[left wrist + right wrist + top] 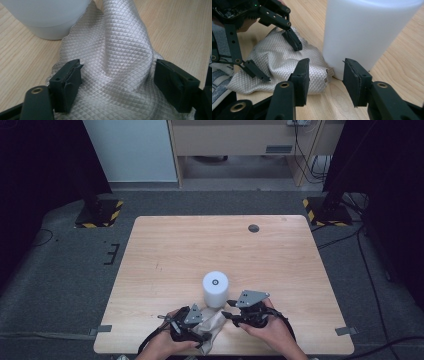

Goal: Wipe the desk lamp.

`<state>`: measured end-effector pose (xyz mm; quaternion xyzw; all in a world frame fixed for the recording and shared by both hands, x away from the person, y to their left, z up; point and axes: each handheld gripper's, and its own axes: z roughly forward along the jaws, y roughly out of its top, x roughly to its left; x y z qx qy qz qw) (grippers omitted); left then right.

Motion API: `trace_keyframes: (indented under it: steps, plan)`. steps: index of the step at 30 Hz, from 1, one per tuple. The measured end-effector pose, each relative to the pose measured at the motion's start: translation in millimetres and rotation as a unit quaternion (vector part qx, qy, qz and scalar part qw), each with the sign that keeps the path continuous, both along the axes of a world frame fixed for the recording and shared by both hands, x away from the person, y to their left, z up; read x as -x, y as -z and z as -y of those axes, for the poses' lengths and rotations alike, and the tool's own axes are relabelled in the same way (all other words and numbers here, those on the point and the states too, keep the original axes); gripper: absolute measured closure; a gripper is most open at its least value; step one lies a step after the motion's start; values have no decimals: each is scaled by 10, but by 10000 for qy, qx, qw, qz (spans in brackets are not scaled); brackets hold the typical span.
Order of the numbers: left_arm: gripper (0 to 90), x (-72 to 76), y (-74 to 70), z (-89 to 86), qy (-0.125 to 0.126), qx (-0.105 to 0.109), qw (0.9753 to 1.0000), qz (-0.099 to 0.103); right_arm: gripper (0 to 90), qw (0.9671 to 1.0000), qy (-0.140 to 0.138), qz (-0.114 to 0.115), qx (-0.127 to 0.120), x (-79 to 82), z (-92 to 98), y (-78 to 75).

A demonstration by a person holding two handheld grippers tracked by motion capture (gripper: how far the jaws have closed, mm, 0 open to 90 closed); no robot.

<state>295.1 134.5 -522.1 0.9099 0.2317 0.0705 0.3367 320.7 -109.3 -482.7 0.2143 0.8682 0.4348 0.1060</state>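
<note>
A grey quilted cloth (212, 326) lies crumpled near the table's front edge, its far corner touching the base of an upright white cylinder (215, 289). My left gripper (117, 82) is open, its jaws set wide on either side of a raised fold of the cloth (117, 50). From the right, my right gripper (325, 80) is open too, low over the wood. The cloth's corner (317, 75) and the cylinder's base (362, 37) sit just beyond its jaws. In the high view the left gripper (204, 329) and right gripper (227, 308) face each other across the cloth.
The wooden table (210, 245) has a small dark round hole (253, 228) at the far right. The front edge lies close under the person's hands. Yellow-and-black striped stand bases (100, 212) (325, 210) sit on the floor beyond the far corners.
</note>
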Motion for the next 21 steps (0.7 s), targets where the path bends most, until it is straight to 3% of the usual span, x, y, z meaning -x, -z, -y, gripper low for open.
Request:
trace_keyframes:
  steps: [2,5,12,16,21]
  plan:
    - [247,-6,-8,-19,3,0,10000,34,540,10000,37,-1,-27,-5,15,-12]
    - [368,-20,-20,-53,17,40,10000,39,536,10000,64,28,-68,-11,28,-26]
    - [740,-61,-58,-93,109,-14,9999,51,516,9998,128,76,-110,-17,69,-56]
    - [795,-109,-74,-129,81,51,10000,-14,505,9994,221,100,-239,-33,100,-95]
    - [811,-173,-171,-306,-95,179,9997,105,444,9985,334,163,-391,-55,103,-179]
